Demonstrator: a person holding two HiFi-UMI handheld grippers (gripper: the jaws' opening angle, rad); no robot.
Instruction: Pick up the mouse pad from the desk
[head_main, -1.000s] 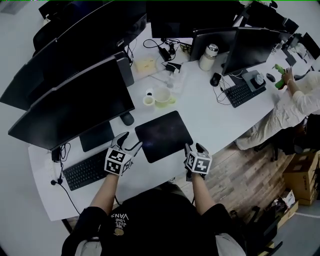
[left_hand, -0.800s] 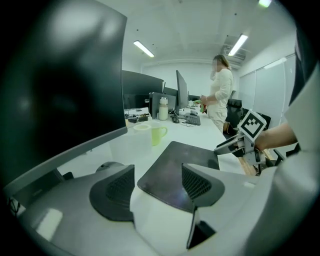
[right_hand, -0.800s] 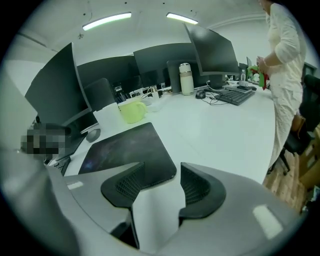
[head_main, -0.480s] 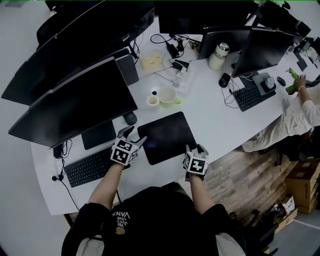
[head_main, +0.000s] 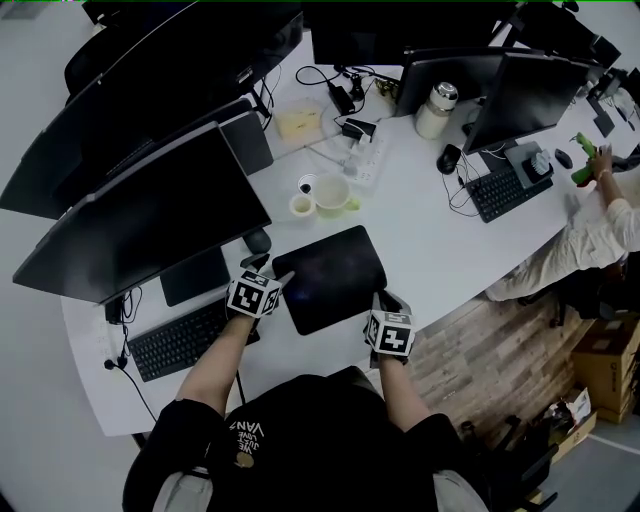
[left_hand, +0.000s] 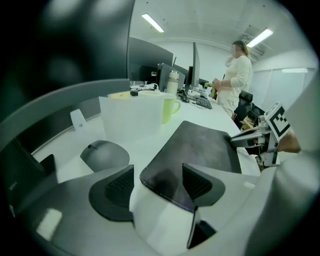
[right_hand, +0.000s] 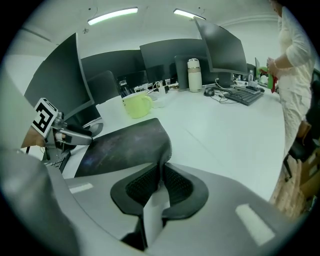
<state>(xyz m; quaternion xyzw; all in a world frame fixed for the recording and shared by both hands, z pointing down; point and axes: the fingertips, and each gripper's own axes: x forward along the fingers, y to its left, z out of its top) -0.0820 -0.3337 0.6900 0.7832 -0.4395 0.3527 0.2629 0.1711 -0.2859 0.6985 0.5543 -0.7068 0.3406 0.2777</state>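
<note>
The black mouse pad (head_main: 330, 278) lies flat on the white desk (head_main: 430, 220) in front of me. My right gripper (head_main: 385, 298) is at its near right corner, and its jaws are closing. In the right gripper view the pad's edge (right_hand: 125, 147) curls up and is pinched between the two fingertips (right_hand: 162, 182). My left gripper (head_main: 272, 276) is low at the pad's left corner. Its jaws stand open (left_hand: 157, 180), with that corner (left_hand: 200, 147) lying between them untouched.
A grey mouse (head_main: 258, 239) sits just left of the pad, near a black keyboard (head_main: 185, 340) and a big monitor (head_main: 140, 210). Beyond the pad stand a green mug (head_main: 330, 193) and a small white cup (head_main: 299, 203). A person (head_main: 600, 220) stands at the desk's right end.
The left gripper has come down and forward onto the pad's left corner. The right gripper has closed its jaws on the pad's near right edge, which now curls up.
</note>
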